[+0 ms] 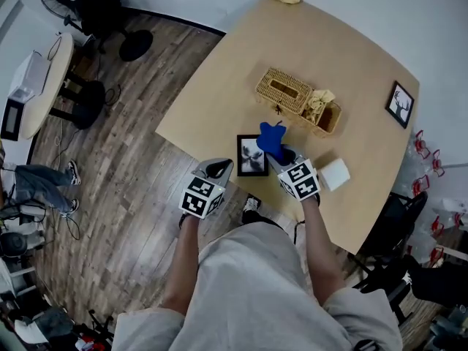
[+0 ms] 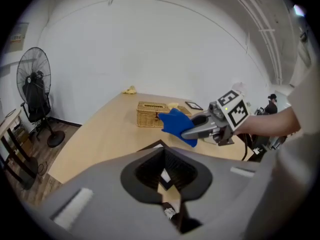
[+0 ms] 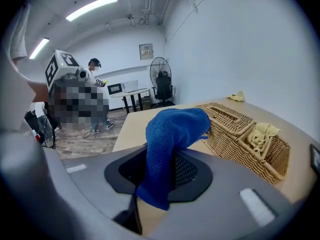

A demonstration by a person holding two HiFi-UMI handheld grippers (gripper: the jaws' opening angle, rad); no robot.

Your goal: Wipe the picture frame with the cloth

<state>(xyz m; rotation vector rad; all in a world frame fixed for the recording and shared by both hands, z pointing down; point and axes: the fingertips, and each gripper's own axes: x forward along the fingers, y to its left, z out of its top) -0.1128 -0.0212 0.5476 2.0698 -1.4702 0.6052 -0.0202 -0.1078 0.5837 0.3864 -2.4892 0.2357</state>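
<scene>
Left hand-held gripper [image 2: 167, 186] clamps picture frame [image 2: 158, 145]; right hand-held gripper [image 2: 188, 132] (gripping blue cloth [image 2: 175, 124]) beyond.

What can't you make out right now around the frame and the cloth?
- Picture frame: the blue cloth covers one corner in the head view. The left gripper view shows only slivers past the gripper's own body.
- Left gripper: whether its jaws pinch the frame is unclear in both views.
- Cloth-to-glass contact: too small in the head view to tell.
- Far frame: too small to judge dust.
</scene>
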